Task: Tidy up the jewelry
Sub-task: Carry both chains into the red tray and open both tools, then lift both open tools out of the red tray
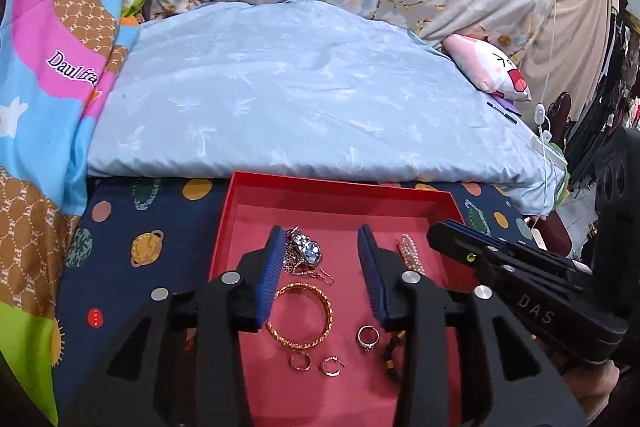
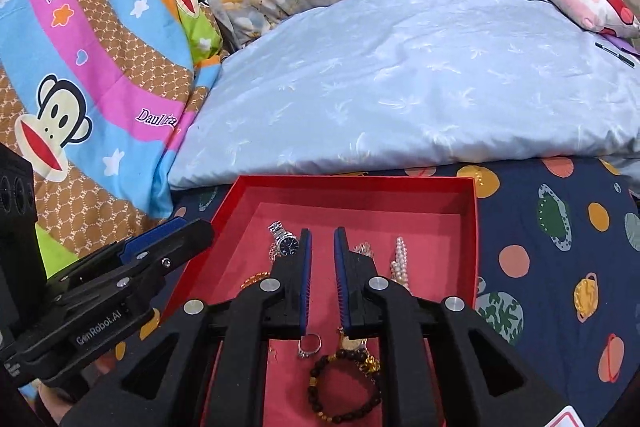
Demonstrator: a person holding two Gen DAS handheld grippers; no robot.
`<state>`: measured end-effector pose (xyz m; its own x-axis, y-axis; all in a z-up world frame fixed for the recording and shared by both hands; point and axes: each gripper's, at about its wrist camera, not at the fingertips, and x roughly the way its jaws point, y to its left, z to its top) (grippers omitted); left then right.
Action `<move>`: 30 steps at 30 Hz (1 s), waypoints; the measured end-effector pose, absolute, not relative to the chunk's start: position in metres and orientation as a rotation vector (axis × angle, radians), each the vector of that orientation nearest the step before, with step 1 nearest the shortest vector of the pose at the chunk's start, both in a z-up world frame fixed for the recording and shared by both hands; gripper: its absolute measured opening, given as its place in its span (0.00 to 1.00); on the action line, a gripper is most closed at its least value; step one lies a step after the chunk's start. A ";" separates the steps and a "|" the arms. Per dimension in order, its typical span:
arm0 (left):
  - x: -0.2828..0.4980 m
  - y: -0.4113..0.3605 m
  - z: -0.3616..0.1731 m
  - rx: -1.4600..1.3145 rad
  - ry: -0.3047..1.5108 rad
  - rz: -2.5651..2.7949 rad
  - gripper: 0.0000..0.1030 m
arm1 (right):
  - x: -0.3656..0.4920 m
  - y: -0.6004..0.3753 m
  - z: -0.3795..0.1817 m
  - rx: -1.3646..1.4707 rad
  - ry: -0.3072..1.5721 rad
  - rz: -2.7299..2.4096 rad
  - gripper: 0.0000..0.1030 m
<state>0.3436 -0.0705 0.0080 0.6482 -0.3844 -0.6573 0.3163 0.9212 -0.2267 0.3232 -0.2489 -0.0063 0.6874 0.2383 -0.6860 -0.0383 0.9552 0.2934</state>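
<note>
Both grippers hover over the red box (image 1: 224,223) on the bed: the left gripper (image 1: 320,279) spread wide above the gold bangle (image 1: 302,315), grasping nothing. Right gripper (image 2: 320,279) is narrowed but empty, with the ring (image 2: 309,345) and beaded bracelet (image 2: 344,389) lying below it.

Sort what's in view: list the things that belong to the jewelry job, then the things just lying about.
Belongs to the job:
red box
watch
gold bangle
pearl strand
silver ring
two small hoop earrings
dark bead bracelet

Just lying about:
blue pillow
pink plush toy
cartoon monkey blanket
planet-print sheet
</note>
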 end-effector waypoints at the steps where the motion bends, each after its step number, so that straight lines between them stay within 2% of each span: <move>1: 0.339 -0.068 0.010 -0.092 0.764 -0.395 0.35 | 0.319 -0.250 -0.005 0.270 0.797 0.158 0.16; 15: 0.246 -0.040 -0.008 -0.076 0.824 -0.377 0.36 | 0.199 -0.235 -0.005 0.223 0.811 0.169 0.18; 21: 0.219 -0.034 -0.021 -0.103 0.866 -0.372 0.36 | 0.173 -0.234 -0.012 0.261 0.824 0.149 0.18; 30: 0.196 -0.042 -0.029 -0.032 0.852 -0.284 0.36 | 0.149 -0.219 -0.016 0.172 0.791 0.024 0.18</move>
<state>0.1957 -0.0418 -0.0290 0.6235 -0.2600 -0.7373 0.2345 0.9619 -0.1409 0.1491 -0.2186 -0.0163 0.7034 0.0859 -0.7056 0.0433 0.9857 0.1630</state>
